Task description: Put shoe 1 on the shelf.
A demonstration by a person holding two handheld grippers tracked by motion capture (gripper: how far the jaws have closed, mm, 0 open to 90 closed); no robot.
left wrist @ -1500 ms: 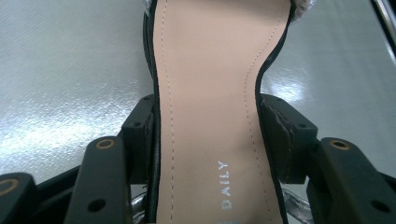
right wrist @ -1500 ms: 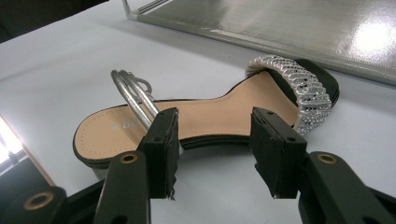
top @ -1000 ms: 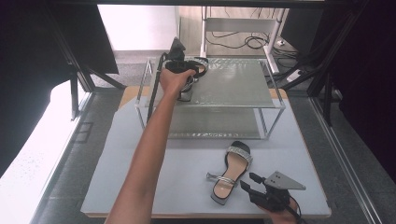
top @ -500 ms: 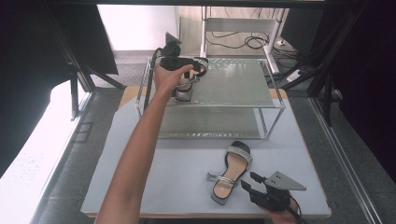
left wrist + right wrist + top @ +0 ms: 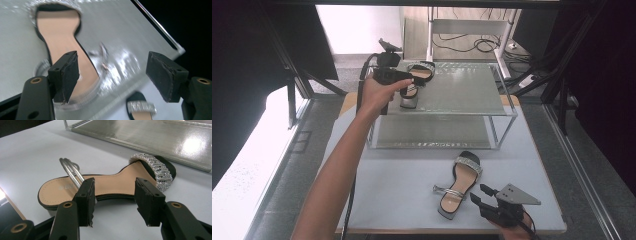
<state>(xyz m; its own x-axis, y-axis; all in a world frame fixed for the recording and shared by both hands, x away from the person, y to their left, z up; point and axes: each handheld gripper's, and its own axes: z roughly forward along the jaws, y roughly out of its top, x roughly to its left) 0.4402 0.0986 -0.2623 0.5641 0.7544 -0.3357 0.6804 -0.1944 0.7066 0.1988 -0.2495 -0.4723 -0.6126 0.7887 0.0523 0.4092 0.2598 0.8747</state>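
On the shelf rack's (image 5: 462, 92) top tier at 11 o'clock lies one sandal (image 5: 414, 82). The left gripper (image 5: 404, 80) hovers over it, jaws wide and empty, having just narrowed slightly. The left gripper view adds its tan insole. The second sandal (image 5: 457, 182) lies on the table (image 5: 387, 175) at 5 o'clock. The right gripper (image 5: 479, 197), half open, holds nothing just beside it; its own view reveals the rhinestone strap (image 5: 152, 167).

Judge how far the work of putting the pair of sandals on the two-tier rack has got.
Done: one sandal lies on the rack's top shelf; the left tongs, which have just been opening, stand open above it with nothing between them. In hand: the right tongs are open beside the second sandal on the table, not gripping. Left: grasp and shelve that sandal.
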